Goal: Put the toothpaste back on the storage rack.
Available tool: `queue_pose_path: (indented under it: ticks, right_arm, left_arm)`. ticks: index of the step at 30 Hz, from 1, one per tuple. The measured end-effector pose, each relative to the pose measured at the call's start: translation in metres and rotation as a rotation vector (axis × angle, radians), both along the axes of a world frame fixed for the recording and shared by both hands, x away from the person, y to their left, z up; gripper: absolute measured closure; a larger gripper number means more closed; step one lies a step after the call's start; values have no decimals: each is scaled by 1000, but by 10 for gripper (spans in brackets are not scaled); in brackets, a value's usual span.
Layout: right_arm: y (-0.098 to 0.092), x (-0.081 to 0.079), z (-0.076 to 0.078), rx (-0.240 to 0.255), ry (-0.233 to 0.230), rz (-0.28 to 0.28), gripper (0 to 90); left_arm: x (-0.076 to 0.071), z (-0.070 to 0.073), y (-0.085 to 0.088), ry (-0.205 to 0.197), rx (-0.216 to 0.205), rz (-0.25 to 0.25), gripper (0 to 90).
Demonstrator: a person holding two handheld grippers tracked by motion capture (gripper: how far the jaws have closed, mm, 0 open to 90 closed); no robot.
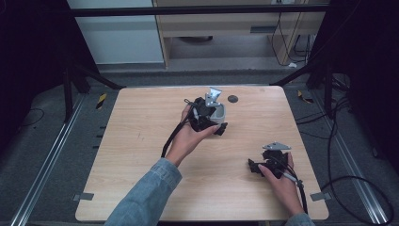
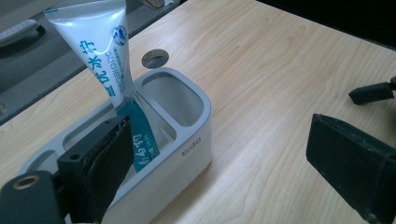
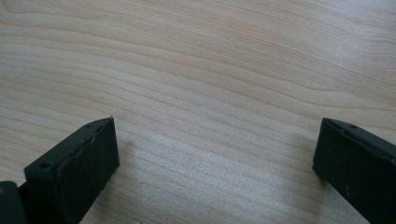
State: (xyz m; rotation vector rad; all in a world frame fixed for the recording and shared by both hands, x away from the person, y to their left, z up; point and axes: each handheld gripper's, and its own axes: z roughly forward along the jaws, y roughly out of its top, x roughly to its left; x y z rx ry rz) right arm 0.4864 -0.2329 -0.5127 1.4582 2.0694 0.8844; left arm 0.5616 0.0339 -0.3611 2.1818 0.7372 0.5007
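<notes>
Both hand-held grippers wide apart over pale wood table (image 1: 141, 155), toothpaste tube (image 2: 109, 70) upright in white holder (image 2: 187, 154).

Table (image 1: 141, 160) light wood grain, pale tan. Holder (image 2: 187, 140) white-grey with small grey lettering on its side. Tube (image 2: 100, 56) white on top, teal band lower down, teal and white characters, small blue round logo. Gripper jaws black. Sleeve (image 1: 146, 197) faded blue denim. Floor (image 1: 47, 155) dark grey.
</notes>
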Motion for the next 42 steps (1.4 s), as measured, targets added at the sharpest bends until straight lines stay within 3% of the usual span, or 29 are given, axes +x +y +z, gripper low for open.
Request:
queue_pose_path:
  ticks: [12,23,25,28,33,37,40,42]
  right_arm:
    - [0,0,0,0,0,0,4]
    - [0,0,0,0,0,0,4]
    - [0,0,0,0,0,0,5]
    - [0,0,0,0,0,0,4]
    - [0,0,0,0,0,0,5]
    - [0,0,0,0,0,0,4]
    - [0,0,0,-1,0,1,5]
    - [0,0,0,3,2,1,5]
  left_arm:
    - [-22,2,23,-8,23,-14,71]
    - [-36,-15,51,18,42,6,66]
    - [-38,-19,59,19,46,22,64]
    - [-39,-27,72,40,17,50,64]
    - [-39,-43,95,61,32,101,67]
    - [-40,-54,113,78,7,142,70]
    - [-39,-65,124,84,12,173,76]
    - [-37,-70,128,96,38,184,78]
